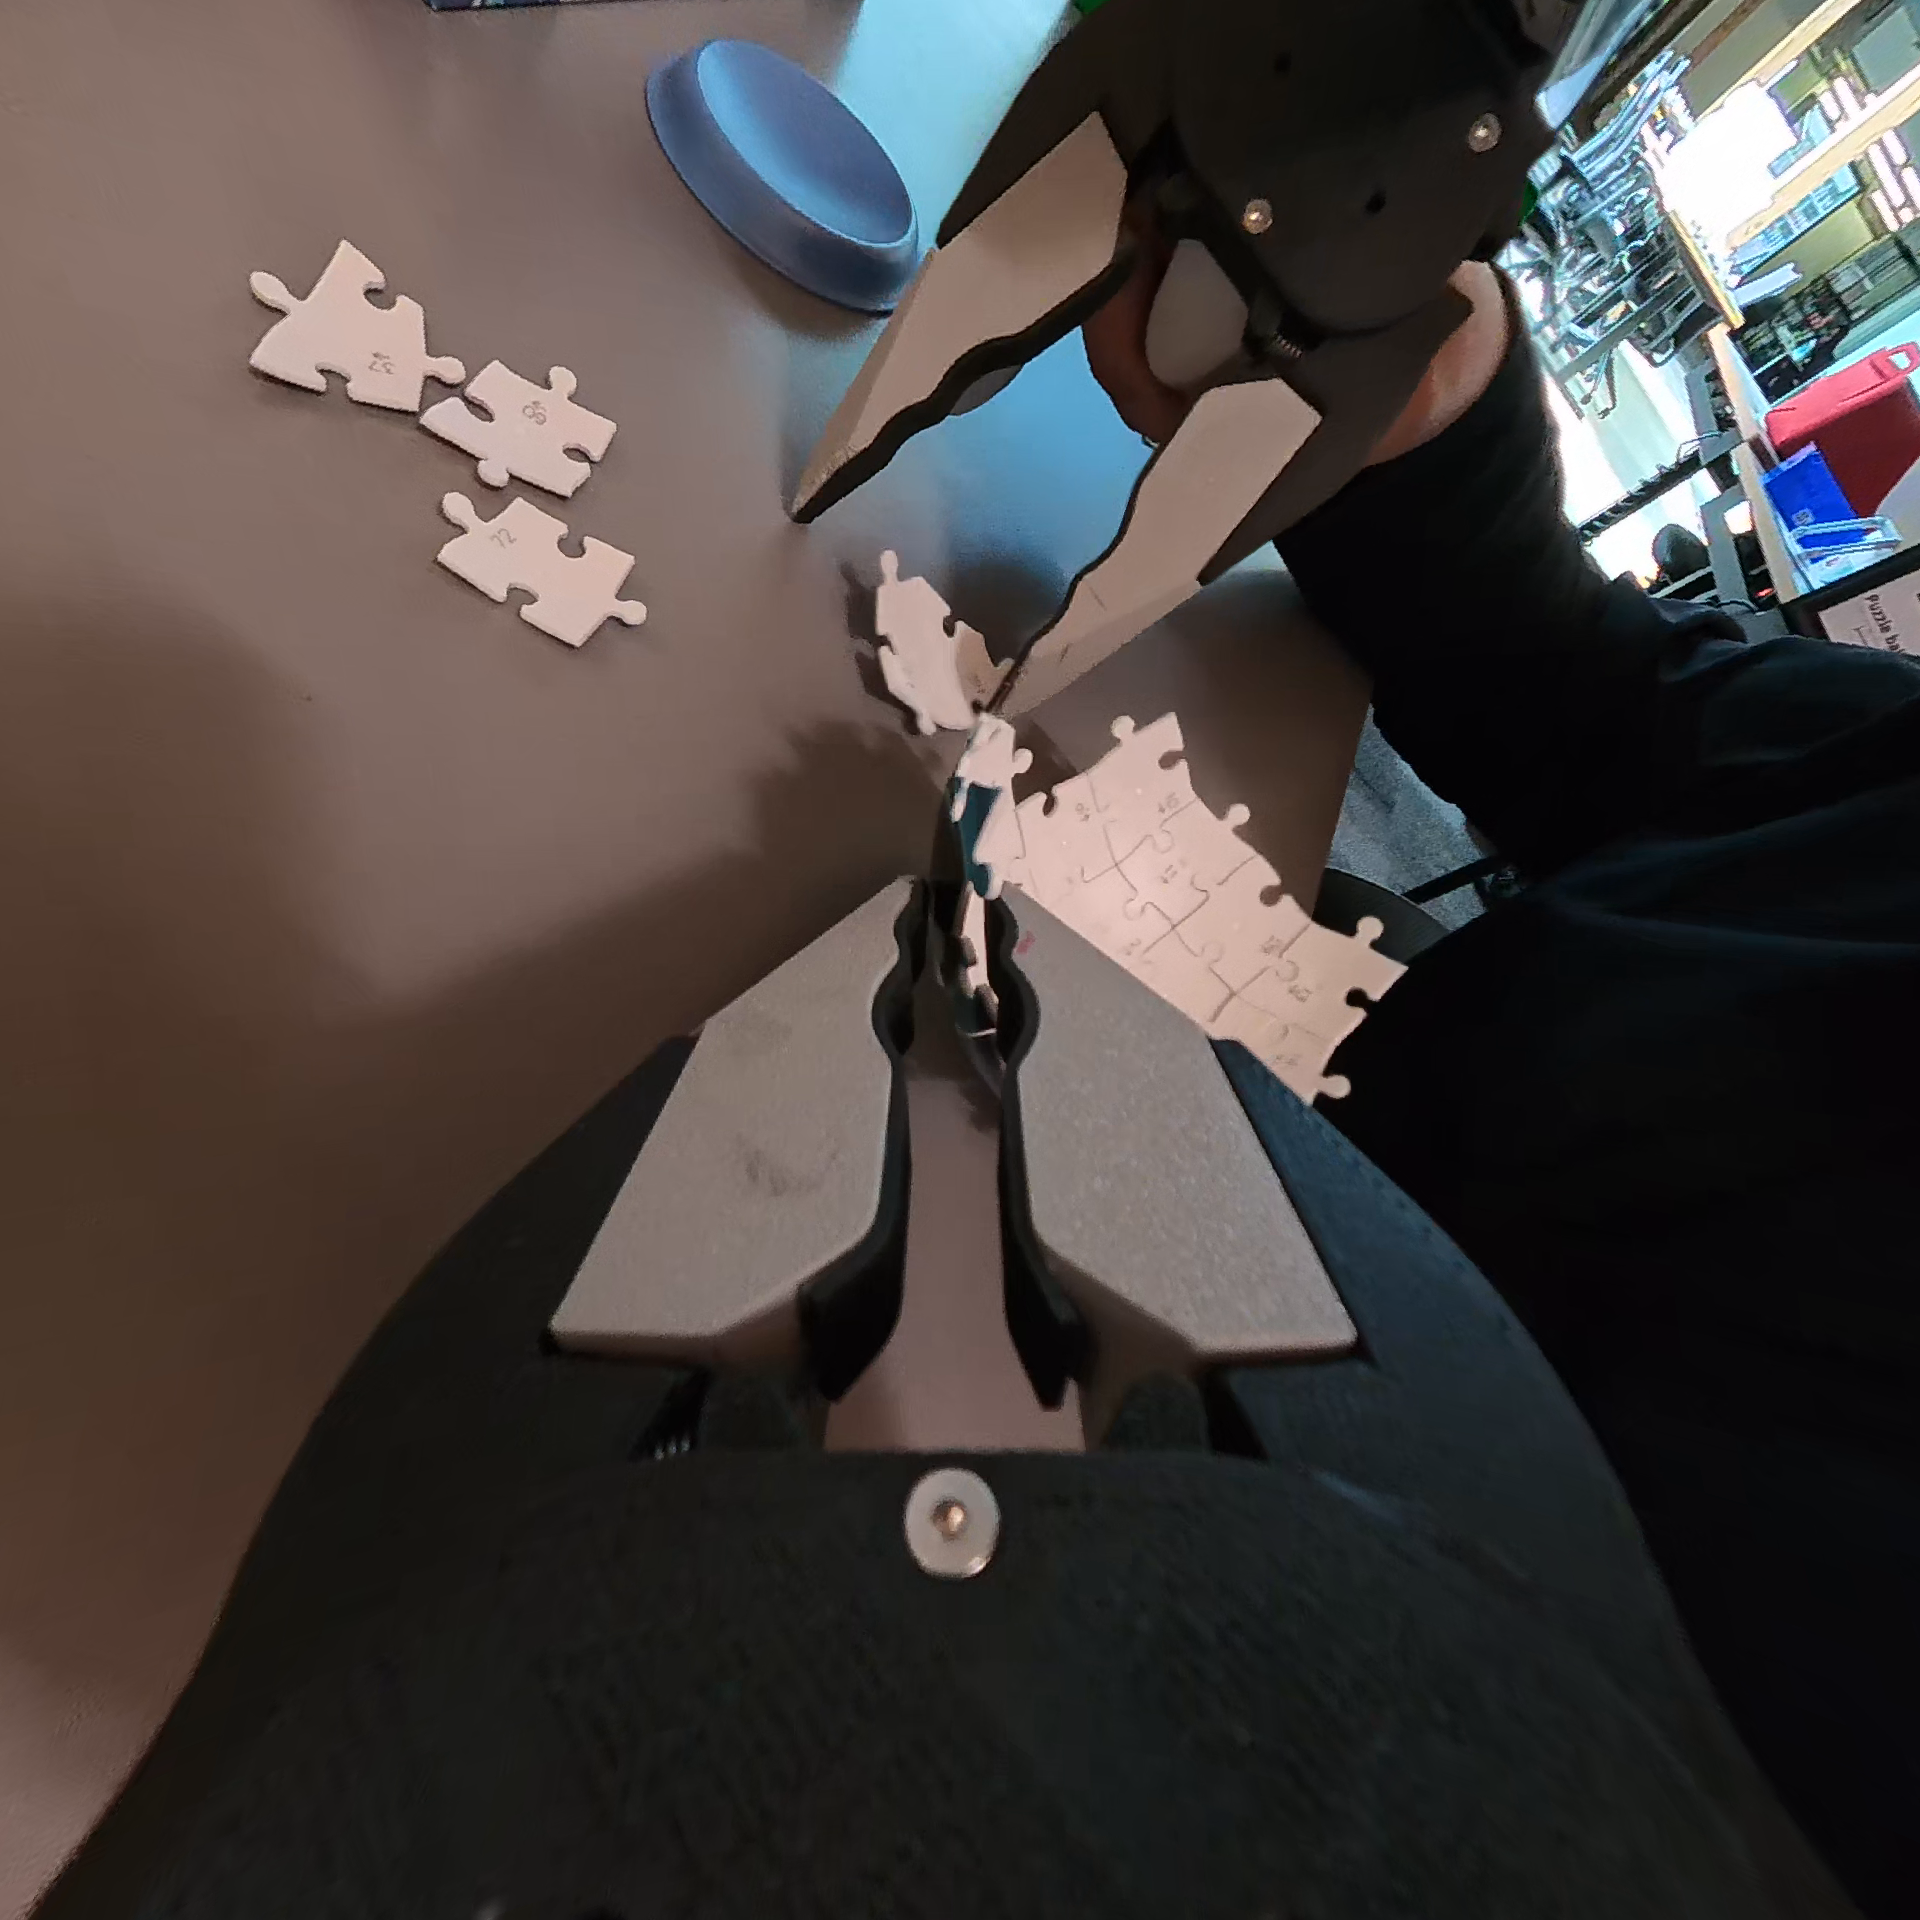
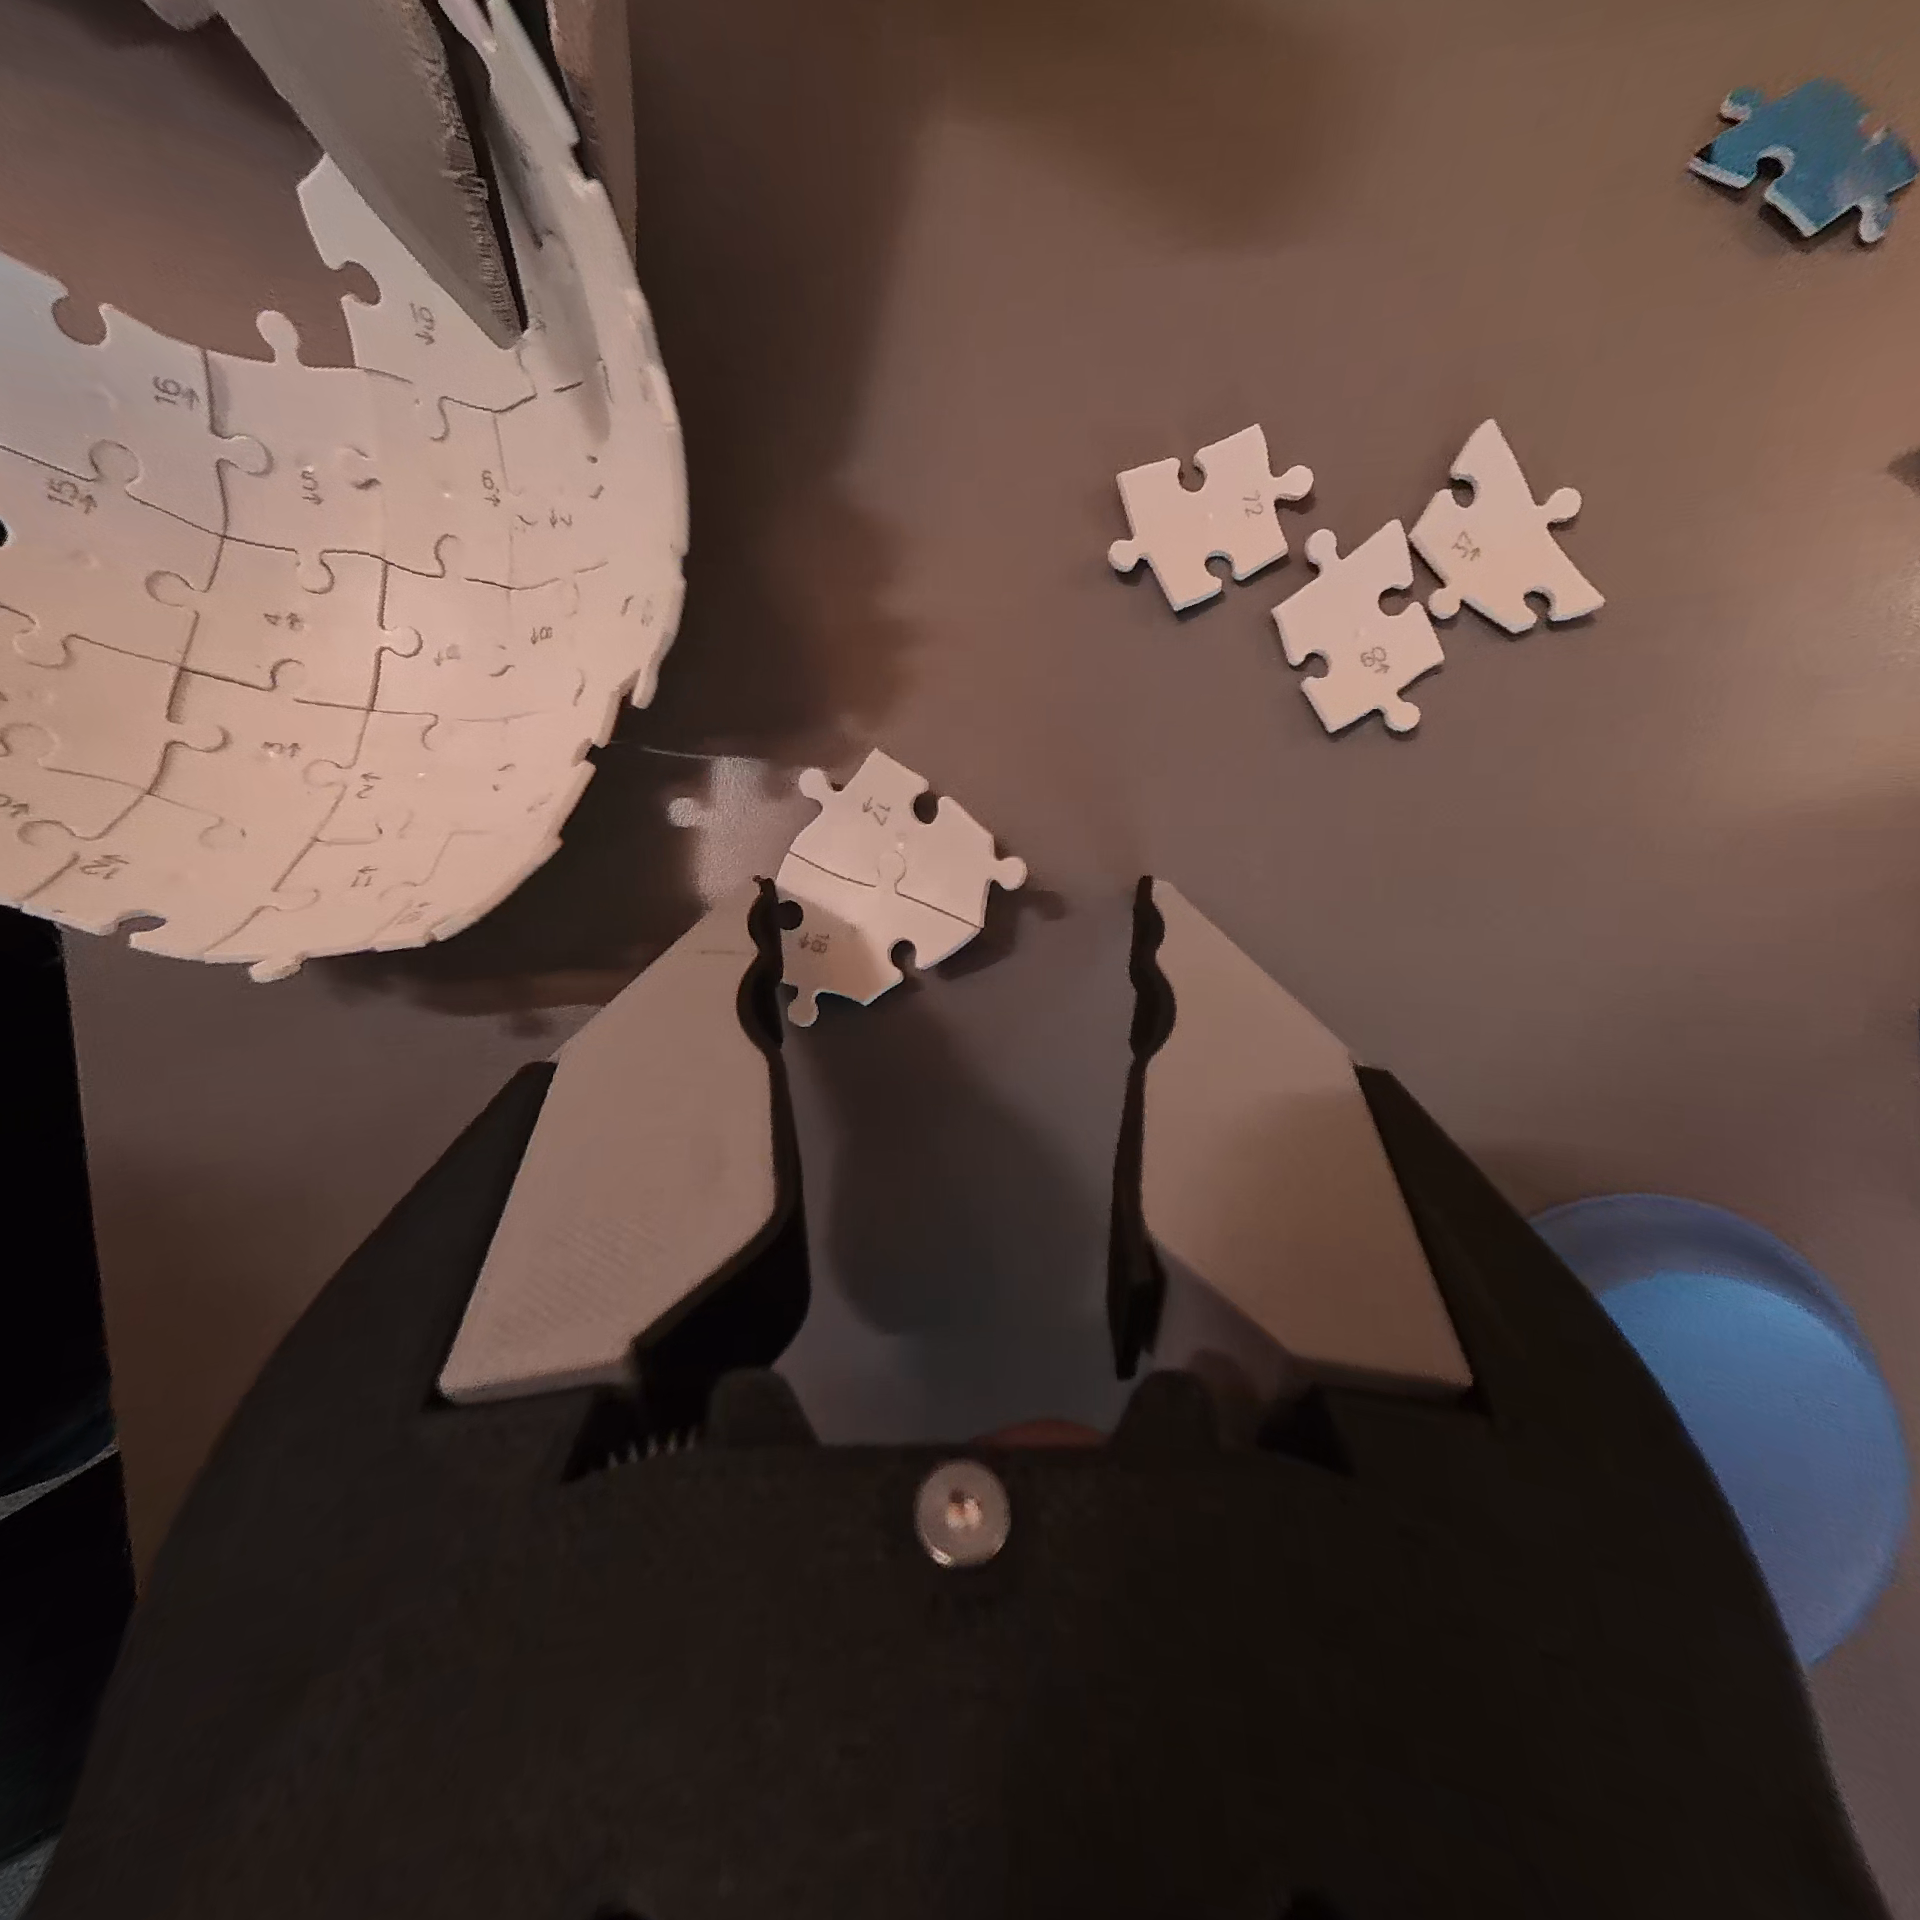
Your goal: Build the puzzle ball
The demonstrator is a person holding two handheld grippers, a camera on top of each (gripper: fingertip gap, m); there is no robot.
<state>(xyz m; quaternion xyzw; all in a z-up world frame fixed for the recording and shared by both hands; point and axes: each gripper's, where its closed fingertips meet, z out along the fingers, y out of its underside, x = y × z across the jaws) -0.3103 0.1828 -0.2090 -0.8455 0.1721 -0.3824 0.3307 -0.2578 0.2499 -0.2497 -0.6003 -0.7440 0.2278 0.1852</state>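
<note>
The grey bench [image 2: 1351,260] is carrying the loose parts. The partly built puzzle ball [image 2: 312,623], a curved white shell of joined pieces, is hanging above the bench near its person-side edge. The left gripper [image 1: 961,925] is pinching the shell's rim, fingers nearly closed on it. The right gripper [image 2: 951,914] is hovering with fingers spread wide, gripping nothing, over a joined two-piece section [image 2: 894,883] lying on the bench. A blue round stand [image 1: 790,177] is sitting farther in. Three loose white pieces [image 1: 447,436] are lying together beside it, and one blue-faced piece [image 2: 1808,156] is lying apart from them.
</note>
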